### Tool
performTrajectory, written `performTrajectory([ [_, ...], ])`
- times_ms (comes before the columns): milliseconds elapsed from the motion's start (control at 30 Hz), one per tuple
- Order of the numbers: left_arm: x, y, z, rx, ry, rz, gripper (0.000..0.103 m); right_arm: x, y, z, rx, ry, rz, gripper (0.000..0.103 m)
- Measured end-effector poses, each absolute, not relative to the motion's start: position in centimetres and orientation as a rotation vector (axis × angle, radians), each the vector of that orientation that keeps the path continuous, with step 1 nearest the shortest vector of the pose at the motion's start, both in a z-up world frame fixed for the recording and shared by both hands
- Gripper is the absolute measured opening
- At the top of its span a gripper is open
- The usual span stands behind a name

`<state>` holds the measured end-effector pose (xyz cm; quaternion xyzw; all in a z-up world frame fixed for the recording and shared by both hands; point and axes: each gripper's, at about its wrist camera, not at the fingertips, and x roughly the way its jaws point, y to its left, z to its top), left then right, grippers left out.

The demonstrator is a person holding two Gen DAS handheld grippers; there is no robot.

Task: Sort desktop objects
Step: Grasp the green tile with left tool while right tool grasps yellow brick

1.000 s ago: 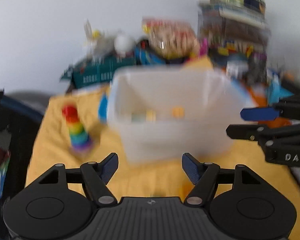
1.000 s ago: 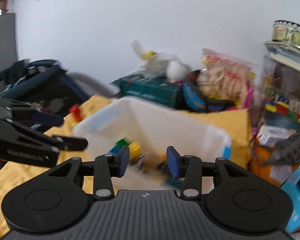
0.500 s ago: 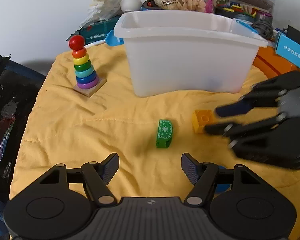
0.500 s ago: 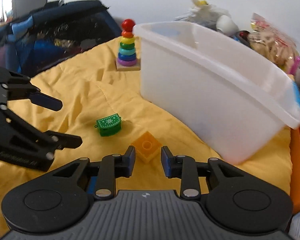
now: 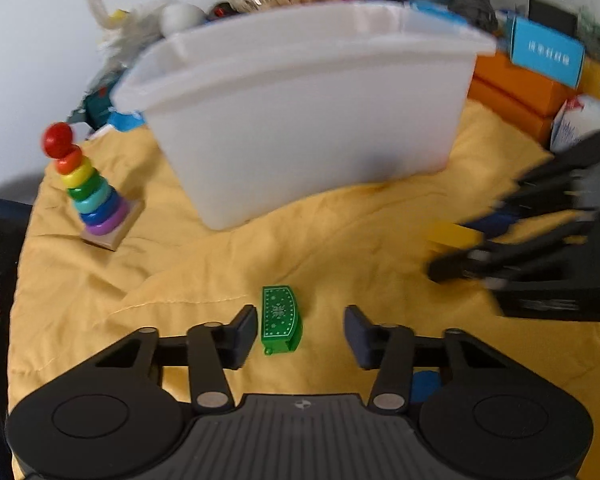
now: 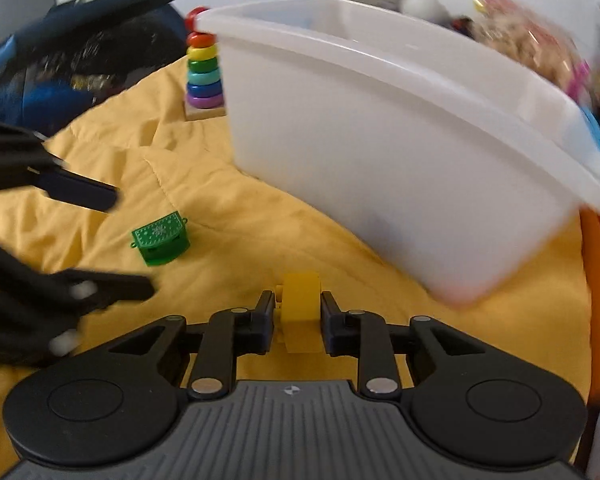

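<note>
Left gripper (image 5: 300, 330) closing around green toy chest (image 5: 281, 320) on the yellow cloth (image 5: 180, 280), pads not yet touching. Right gripper (image 6: 298, 316) closing, pinching yellow brick (image 6: 300, 300). Advice: centre chest first (2 pads evenly), lift toward white bin (image 5: 308, 120).

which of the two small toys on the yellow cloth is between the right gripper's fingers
The yellow block, between the closing right gripper. The green chest-shaped piece lies apart, by the left gripper.
</note>
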<state>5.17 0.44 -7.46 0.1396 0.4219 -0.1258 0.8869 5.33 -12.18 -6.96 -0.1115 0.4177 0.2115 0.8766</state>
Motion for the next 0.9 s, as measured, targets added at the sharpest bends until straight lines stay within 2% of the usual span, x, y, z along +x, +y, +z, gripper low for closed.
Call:
performTrajectory([
  [33, 5.6, 0.5, -7.8, 0.283, 0.892, -0.257, 0.039, 5.0, -13.0, -6.9, -0.18, 0.904, 0.449, 0.027],
  [67, 5.9, 0.9, -8.0, 0.256, 0.912, -0.256, 0.025, 4.8, -13.7, -7.0, -0.132, 0.933, 0.463, 0.027],
  [100, 6.1, 1.4, -8.1, 0.206, 0.936, -0.262, 0.023, 4.5, -14.3, -7.1, -0.084, 0.953, 0.474, 0.027],
  [300, 4.7, 2.8, -7.5, -0.05, 1.037, -0.412, 0.023, 3.1, -16.2, -7.1, 0.058, 0.989, 0.501, 0.027],
  [367, 4.2, 2.6, -7.9, -0.008, 1.034, -0.372, 0.024, 3.2, -16.3, -7.4, 0.113, 1.003, 0.537, 0.027],
  [433, 3.8, 3.0, -8.0, -0.011, 1.035, -0.322, 0.032, 3.4, -16.0, -8.0, 0.123, 1.019, 0.541, 0.028],
  [500, 3.2, 3.5, -7.4, -0.018, 1.006, -0.283, 0.051, 3.4, -15.8, -8.1, 0.092, 1.008, 0.51, 0.03],
  [533, 2.9, 3.8, -7.0, -0.002, 0.976, -0.254, 0.054, 3.3, -15.8, -8.0, 0.069, 0.996, 0.494, 0.036],
  [633, 2.2, 4.8, -6.5, 0.0, 0.927, -0.199, 0.055, 2.8, -16.2, -7.6, 0.008, 0.957, 0.459, 0.044],
  [900, 1.1, 5.3, -5.3, 0.019, 0.89, -0.182, 0.055, 2.3, -16.7, -6.6, -0.048, 0.901, 0.401, 0.044],
])
